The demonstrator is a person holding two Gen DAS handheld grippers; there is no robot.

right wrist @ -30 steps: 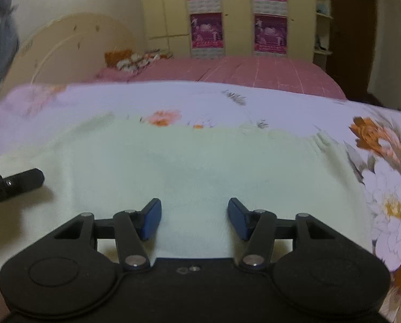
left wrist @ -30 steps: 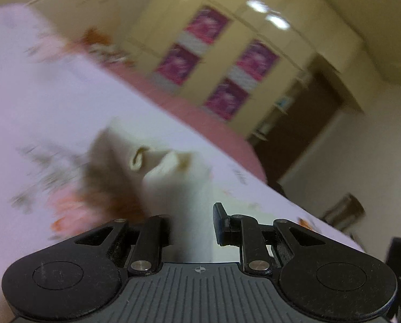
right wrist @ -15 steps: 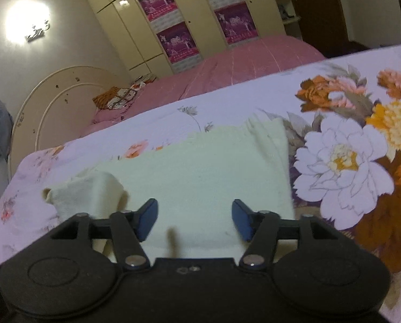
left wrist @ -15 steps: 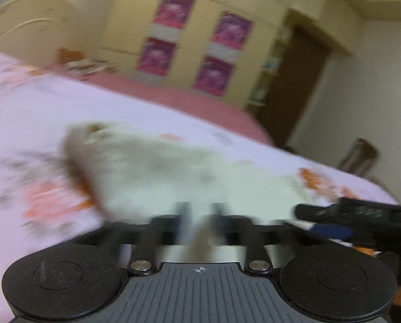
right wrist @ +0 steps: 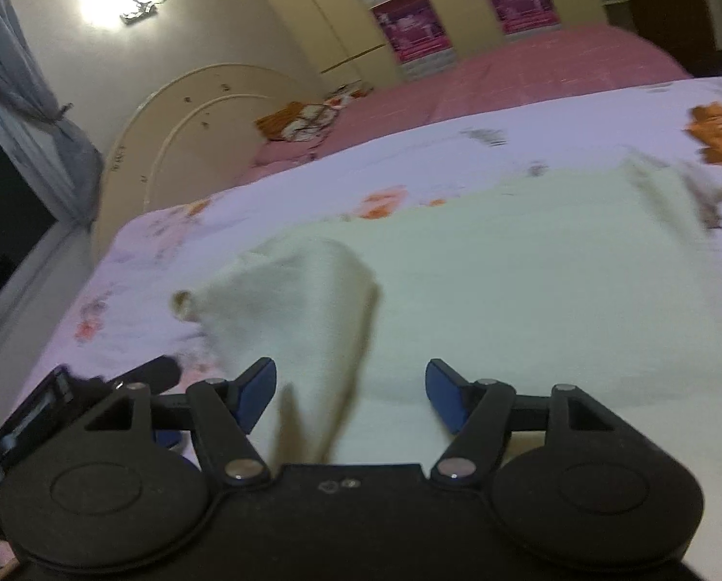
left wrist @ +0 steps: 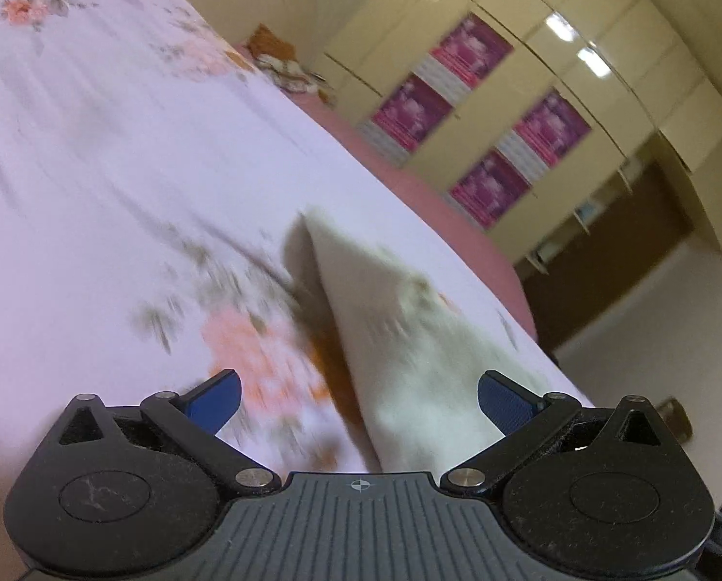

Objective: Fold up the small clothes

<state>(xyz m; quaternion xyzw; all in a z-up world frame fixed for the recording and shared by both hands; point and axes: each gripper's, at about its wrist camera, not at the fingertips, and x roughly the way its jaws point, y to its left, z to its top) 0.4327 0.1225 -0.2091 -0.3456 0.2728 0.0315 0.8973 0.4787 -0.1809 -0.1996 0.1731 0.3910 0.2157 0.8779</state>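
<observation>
Both claws stand spread with nothing between their pads: the left gripper (left wrist: 358, 399) over the garment's near edge, the right gripper (right wrist: 350, 394) just above a loose flap. That flap could flop back open (nothing pins it), and a closing pad might catch the floral bedsheet (left wrist: 94, 155) along with it. The cream garment (right wrist: 530, 300) lies mostly flat on the bed, pale, soft and limp, with one sleeve-like flap (right wrist: 288, 305) turned over onto its left part.

Each gripper (left wrist: 358, 399) (right wrist: 351, 394) is built from black plastic, with blue fingertip pads (left wrist: 215, 399), silver screws and round housings.
</observation>
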